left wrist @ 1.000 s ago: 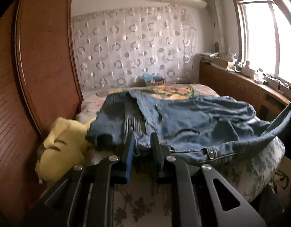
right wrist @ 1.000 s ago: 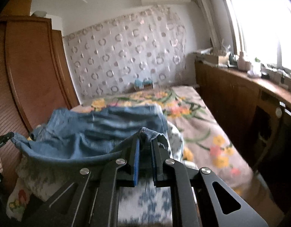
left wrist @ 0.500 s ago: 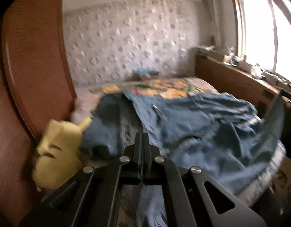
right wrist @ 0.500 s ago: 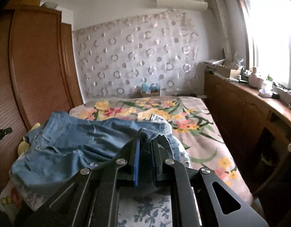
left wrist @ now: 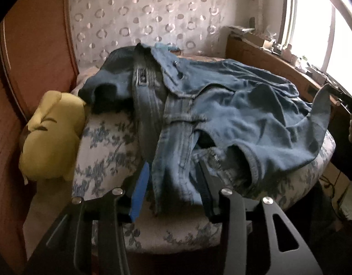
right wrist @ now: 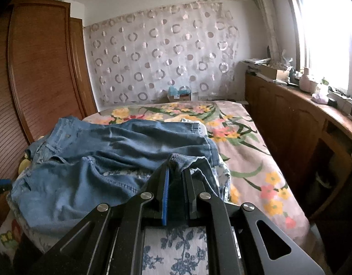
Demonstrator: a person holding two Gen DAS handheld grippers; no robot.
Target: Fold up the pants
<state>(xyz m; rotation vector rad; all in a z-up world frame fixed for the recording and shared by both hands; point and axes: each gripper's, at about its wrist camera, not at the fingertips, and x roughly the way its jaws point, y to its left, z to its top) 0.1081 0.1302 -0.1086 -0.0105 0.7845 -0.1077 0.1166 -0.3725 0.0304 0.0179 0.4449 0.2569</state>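
Blue denim pants [left wrist: 221, 105] lie crumpled over a blue-flowered cushion [left wrist: 107, 142] at the bed's foot. My left gripper [left wrist: 173, 169] is open, its fingers on either side of the waistband part that hangs over the cushion's front. My right gripper [right wrist: 176, 167] is shut on a hem of the pants [right wrist: 178, 159] and holds it slightly raised; the pants [right wrist: 95, 160] spread away to its left. In the left wrist view that gripper [left wrist: 334, 98] shows at the far right, with the denim corner lifted.
A yellow plush toy [left wrist: 52, 135] lies left of the cushion against the wooden wardrobe [right wrist: 38, 68]. The floral bedspread [right wrist: 244, 142] stretches beyond. A wooden counter [right wrist: 301, 119] with small items runs along the window on the right.
My left gripper went from partly open to shut, then opened wide around the waistband. The pants now lie slacker on the cushion. My right gripper stayed shut on the hem.
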